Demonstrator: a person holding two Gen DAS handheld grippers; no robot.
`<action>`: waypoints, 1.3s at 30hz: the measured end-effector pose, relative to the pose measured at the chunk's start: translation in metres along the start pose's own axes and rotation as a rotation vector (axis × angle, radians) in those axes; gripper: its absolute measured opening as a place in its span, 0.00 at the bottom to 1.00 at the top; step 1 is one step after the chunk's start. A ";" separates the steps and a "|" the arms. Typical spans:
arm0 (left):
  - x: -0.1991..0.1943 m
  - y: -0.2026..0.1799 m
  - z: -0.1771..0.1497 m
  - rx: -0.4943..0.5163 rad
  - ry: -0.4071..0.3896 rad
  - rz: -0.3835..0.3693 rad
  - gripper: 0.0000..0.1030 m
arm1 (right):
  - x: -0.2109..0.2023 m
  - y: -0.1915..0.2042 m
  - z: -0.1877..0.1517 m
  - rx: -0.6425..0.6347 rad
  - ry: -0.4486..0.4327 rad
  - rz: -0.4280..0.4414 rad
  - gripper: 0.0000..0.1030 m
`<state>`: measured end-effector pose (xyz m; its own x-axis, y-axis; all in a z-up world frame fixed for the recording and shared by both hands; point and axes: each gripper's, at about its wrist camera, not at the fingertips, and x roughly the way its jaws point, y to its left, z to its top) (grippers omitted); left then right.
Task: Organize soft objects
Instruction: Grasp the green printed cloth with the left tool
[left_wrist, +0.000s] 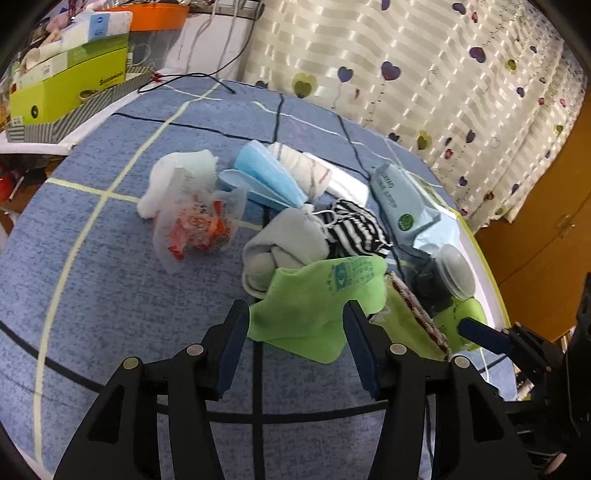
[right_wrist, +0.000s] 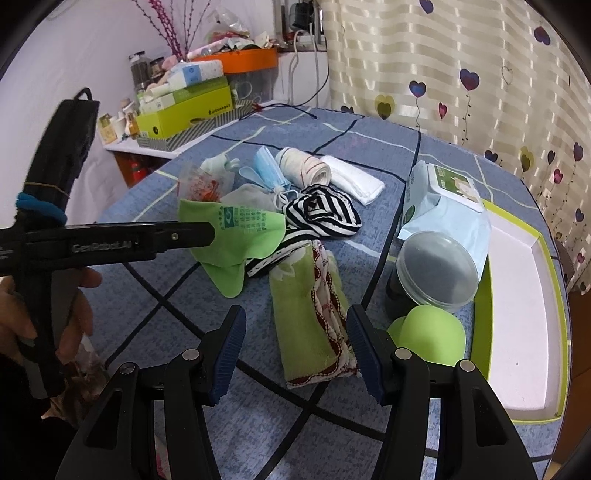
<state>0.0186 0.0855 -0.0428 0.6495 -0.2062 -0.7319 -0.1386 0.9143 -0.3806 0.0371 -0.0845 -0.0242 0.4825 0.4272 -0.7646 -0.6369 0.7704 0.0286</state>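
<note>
The left gripper (left_wrist: 295, 328) has its fingers spread wide, with the bright green cloth (left_wrist: 306, 302) lying slack between them, not pinched, on the blue checked counter (left_wrist: 110, 277). Just behind that cloth sit a grey sock (left_wrist: 280, 243) and a striped garment (left_wrist: 354, 229). The right gripper (right_wrist: 295, 339) is also released, straddling a folded green towel (right_wrist: 306, 325) beside the green cloth.

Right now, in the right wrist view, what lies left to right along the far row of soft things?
Clear bag with red packets → blue face masks → rolled striped towel → folded white cloth → wet wipes pack.
</note>
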 end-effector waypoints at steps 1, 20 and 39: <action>0.000 -0.001 0.000 0.008 -0.002 -0.006 0.52 | 0.002 0.000 0.001 -0.004 0.004 -0.006 0.55; 0.026 0.007 -0.003 0.006 0.076 -0.056 0.45 | 0.039 0.014 0.007 -0.113 0.101 -0.075 0.55; -0.023 0.000 0.000 0.057 -0.030 -0.108 0.13 | 0.056 0.017 0.009 -0.149 0.160 -0.133 0.55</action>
<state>0.0033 0.0905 -0.0262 0.6808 -0.2948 -0.6705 -0.0240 0.9059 -0.4227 0.0588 -0.0435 -0.0608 0.4745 0.2370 -0.8478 -0.6612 0.7317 -0.1656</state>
